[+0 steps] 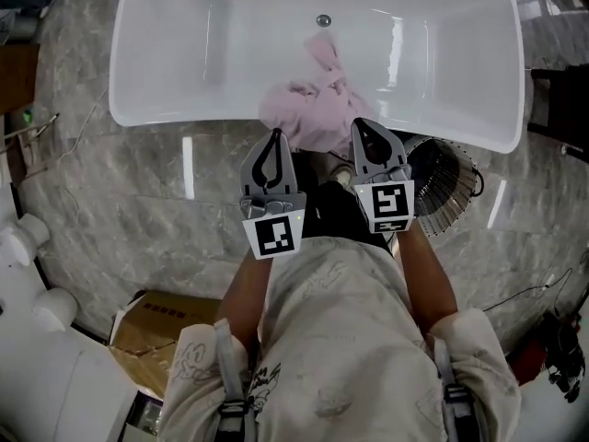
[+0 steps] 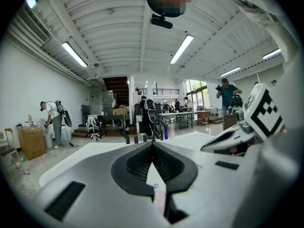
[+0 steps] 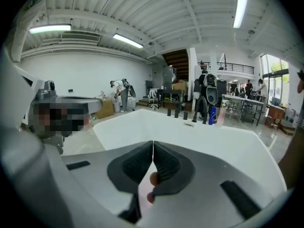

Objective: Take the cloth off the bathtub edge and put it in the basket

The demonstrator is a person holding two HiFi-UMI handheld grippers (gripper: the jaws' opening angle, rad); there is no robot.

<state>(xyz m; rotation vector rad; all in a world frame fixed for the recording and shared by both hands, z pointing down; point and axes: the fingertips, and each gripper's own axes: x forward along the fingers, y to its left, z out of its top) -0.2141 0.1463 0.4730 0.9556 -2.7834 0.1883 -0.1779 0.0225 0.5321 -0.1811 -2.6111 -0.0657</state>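
Note:
A pink cloth [image 1: 308,109] lies bunched over the near edge of the white bathtub [image 1: 184,113], with one end trailing into the tub. A dark wire basket [image 1: 446,187] stands on the floor by the tub's near right side. Both grippers hang high above the floor, on the near side of the cloth. My left gripper [image 1: 273,136] [image 2: 152,144] has its jaws pressed together with nothing between them. My right gripper [image 1: 361,123] [image 3: 153,143] is also shut and empty, its tip over the cloth's near right edge in the head view. Neither touches the cloth.
The floor is grey marble tile. A cardboard box [image 1: 152,325] sits at the lower left beside white fixtures [image 1: 28,238]. Cables [image 1: 552,288] run at the right. Beyond the tub [image 3: 190,132], the gripper views show desks, chairs and several people in a large hall.

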